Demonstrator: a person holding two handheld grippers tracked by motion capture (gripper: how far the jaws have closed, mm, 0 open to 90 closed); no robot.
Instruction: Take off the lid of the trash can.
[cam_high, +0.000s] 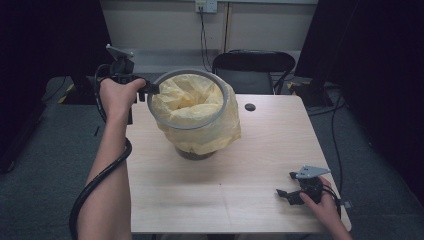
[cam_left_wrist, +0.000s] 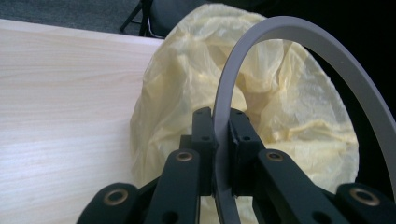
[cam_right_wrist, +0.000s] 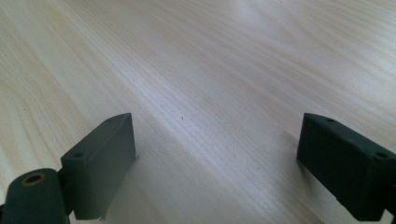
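Pale wood-grain worktop (cam_high: 240, 200) lies bare across its whole near half, and its left edge runs just under the left forearm. Toward the far left of it stands a small dark bin (cam_high: 194, 153) lined with a crinkled yellow plastic bag (cam_high: 200, 120) whose skirt hangs over the sides. A thin grey hoop-shaped ring (cam_high: 186, 125) sits tilted over the mouth of the bag. The left gripper (cam_high: 153, 89) comes in level from beyond the worktop's left edge, its fingers (cam_left_wrist: 203, 135) drawn narrow and clamped on the ring's band. Behind the bin, open floor and a black chair (cam_high: 254, 67). The right gripper (cam_high: 286, 194) rests near the front right corner, its fingers (cam_right_wrist: 100, 163) spread wide with nothing between them, just bare wood.
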